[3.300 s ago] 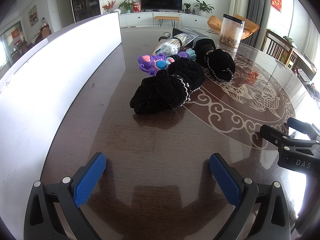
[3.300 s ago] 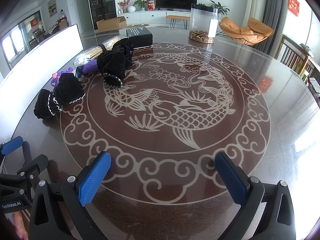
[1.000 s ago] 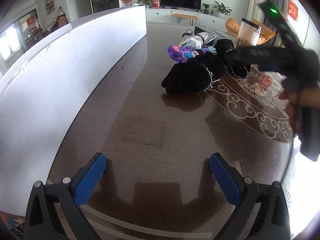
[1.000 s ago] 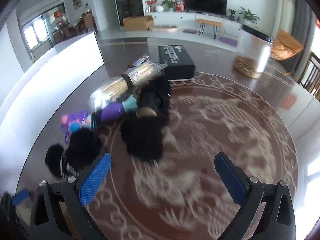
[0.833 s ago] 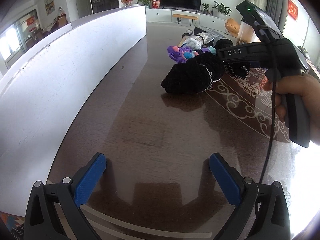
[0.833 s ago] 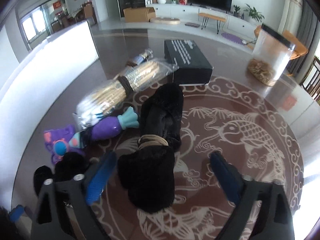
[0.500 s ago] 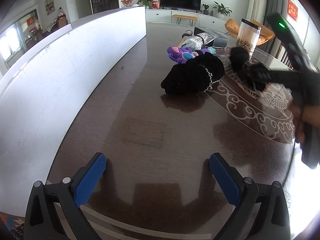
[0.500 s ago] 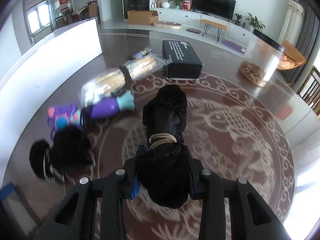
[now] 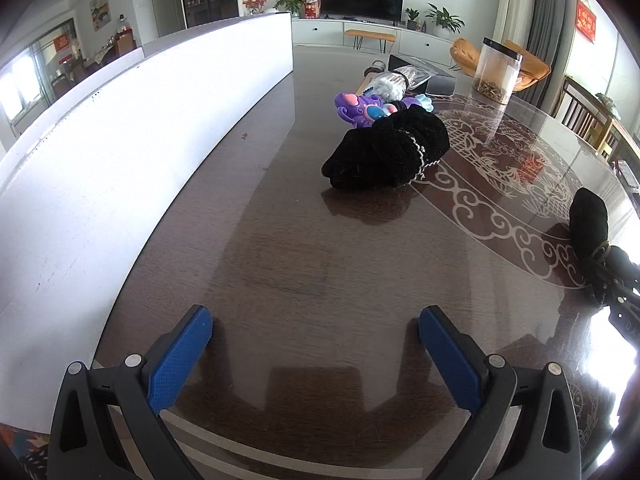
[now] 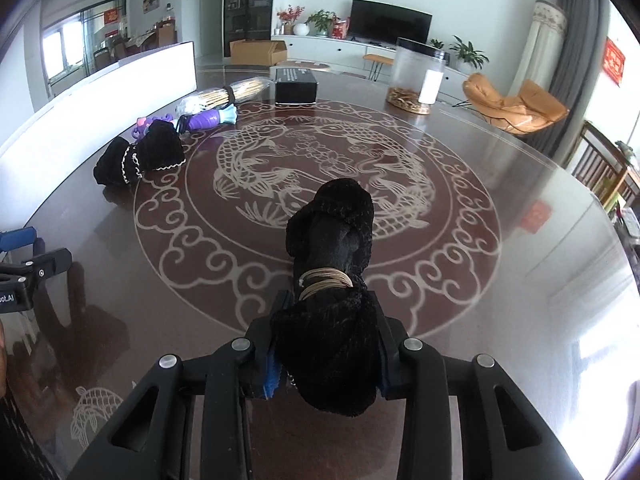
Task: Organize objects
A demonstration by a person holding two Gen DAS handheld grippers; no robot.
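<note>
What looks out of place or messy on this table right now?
Mainly the loose cluster by the white board: a black fuzzy bundle, a purple toy and a bagged stick bundle lie jumbled at mixed angles. The right gripper is shut on a second black bundle. Nothing looks spilled or broken.

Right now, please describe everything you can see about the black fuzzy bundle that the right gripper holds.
The black fuzzy bundle looks like soft plush fabric, rolled or folded into a long shape and tied round its middle by a tan band. The right gripper is shut on its near end, blue pads pressing both sides. The far end points away from the camera over the table's pale scroll border. Whether that end touches the glossy surface cannot be told. Nothing else touches it.
</note>
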